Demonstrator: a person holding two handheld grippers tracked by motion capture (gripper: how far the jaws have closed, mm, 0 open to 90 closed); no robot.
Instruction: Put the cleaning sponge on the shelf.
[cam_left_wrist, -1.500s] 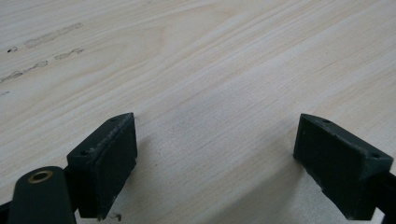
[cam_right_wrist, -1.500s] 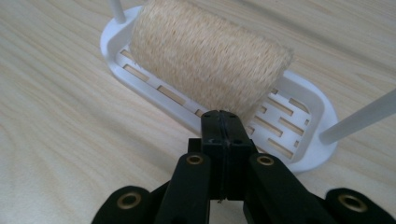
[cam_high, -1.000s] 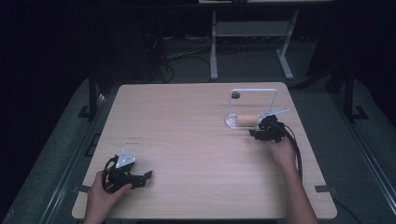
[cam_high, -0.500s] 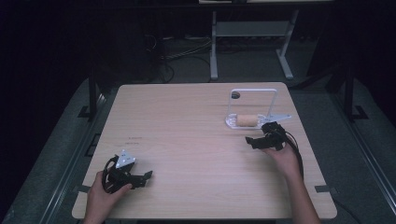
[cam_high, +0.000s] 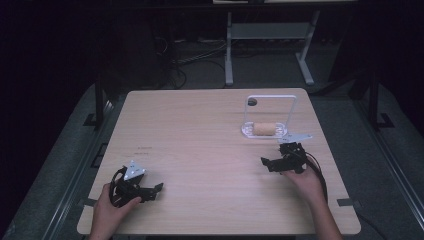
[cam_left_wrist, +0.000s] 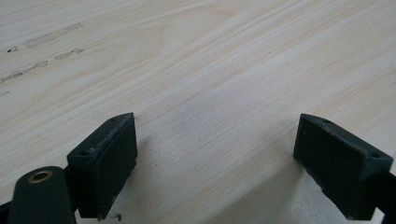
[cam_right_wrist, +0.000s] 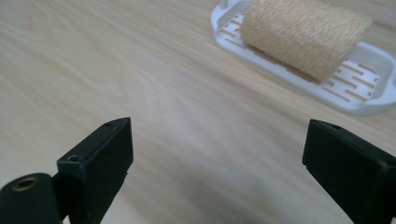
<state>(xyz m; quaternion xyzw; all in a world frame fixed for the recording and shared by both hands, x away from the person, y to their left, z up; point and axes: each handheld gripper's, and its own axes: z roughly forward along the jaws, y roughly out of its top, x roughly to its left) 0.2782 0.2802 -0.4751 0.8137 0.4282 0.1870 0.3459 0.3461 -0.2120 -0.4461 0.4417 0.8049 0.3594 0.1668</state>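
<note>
A tan fibrous roll (cam_high: 264, 129) lies on its side on a white slotted tray (cam_high: 247, 131) with a tall white hoop handle, at the table's back right. In the right gripper view the roll (cam_right_wrist: 303, 37) and tray (cam_right_wrist: 364, 88) sit at the upper right, well beyond the jaws. My right gripper (cam_high: 265, 162) (cam_right_wrist: 217, 158) hovers in front of the tray; its jaws have just been opening and stand open with nothing between them. At the front left, low over bare wood, my left gripper (cam_high: 157, 189) (cam_left_wrist: 217, 154) is open and empty.
The light wooden table (cam_high: 200, 140) has faint marks left of centre. A white metal stand (cam_high: 270, 35) and cables stand on the dark floor behind it. Dark rails run along both sides of the table.
My right gripper has drawn back from the tray toward the table's front and its jaws have spread. The roll stays on the tray. The left gripper has kept still.
</note>
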